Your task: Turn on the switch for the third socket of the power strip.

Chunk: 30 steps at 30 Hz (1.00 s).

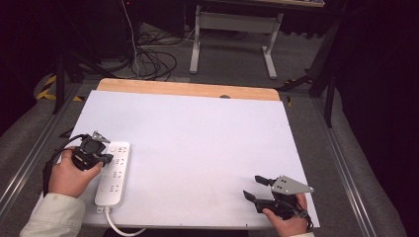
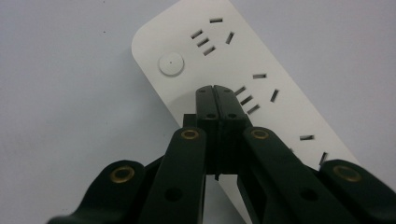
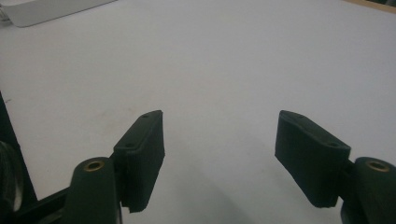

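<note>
A white power strip (image 1: 114, 173) lies lengthwise near the left edge of the white table top (image 1: 197, 148), its cord trailing off the front edge. My left gripper (image 1: 107, 159) hangs over the strip's upper half, held by a hand in a pale sleeve. In the left gripper view the jaws are pressed together with nothing between them, tips (image 2: 215, 89) just above the strip (image 2: 261, 60) between its round button (image 2: 171, 63) and a group of sockets. My right gripper (image 1: 255, 187) rests at the front right, jaws wide apart (image 3: 219, 133) over bare table.
A wooden strip (image 1: 188, 89) borders the table's far edge. Beyond it stand a white desk frame (image 1: 232, 34) and loose black cables (image 1: 153, 61) on the floor. Metal rails run along both sides. A corner of the power strip (image 3: 46, 9) shows at the upper left of the right gripper view.
</note>
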### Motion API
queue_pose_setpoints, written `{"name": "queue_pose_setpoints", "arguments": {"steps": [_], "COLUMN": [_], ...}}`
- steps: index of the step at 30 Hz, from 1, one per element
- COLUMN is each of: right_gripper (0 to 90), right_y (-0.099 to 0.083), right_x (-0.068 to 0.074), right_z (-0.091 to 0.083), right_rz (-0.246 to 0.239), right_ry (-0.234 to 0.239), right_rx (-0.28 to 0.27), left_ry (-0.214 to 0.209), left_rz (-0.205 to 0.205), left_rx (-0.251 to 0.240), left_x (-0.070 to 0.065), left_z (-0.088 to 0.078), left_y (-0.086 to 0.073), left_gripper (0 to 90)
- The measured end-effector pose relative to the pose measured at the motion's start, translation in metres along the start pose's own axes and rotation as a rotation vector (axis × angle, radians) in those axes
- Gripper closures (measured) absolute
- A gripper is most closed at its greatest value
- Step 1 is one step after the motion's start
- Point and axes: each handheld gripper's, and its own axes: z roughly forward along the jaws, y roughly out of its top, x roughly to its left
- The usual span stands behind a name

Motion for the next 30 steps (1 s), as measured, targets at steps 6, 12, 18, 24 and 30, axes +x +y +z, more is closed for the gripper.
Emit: {"name": "queue_pose_setpoints", "arguments": {"steps": [6,12,18,24,30], "right_gripper": [33.2,33.2,33.3,33.2,33.2], "right_y": [0.0001,0.0001,0.0001,-0.0001,-0.0001], "right_x": [0.0002,0.0003,0.0004,0.0006,0.0008], "right_z": [-0.0001,-0.0006,-0.0007,-0.0008,-0.0009], "right_rz": [0.0,0.0,0.001,0.001,0.0], "right_ry": [0.002,0.0,-0.001,0.001,0.0], "right_rx": [-0.003,-0.004,-0.005,-0.007,-0.005], "left_ry": [0.002,0.02,0.011,0.007,0.012], "left_rz": [-0.003,0.014,0.0,-0.009,0.005], "left_rx": [-0.002,0.001,0.0,-0.003,-0.002], "left_x": [-0.0009,-0.0025,-0.0021,-0.001,-0.0019], "left_z": [0.0004,0.0009,0.0019,0.0024,0.0029], "left_y": [-0.0003,-0.0003,-0.0006,-0.0016,-0.0017], "left_gripper": [90.0,90.0,90.0,90.0,90.0]}}
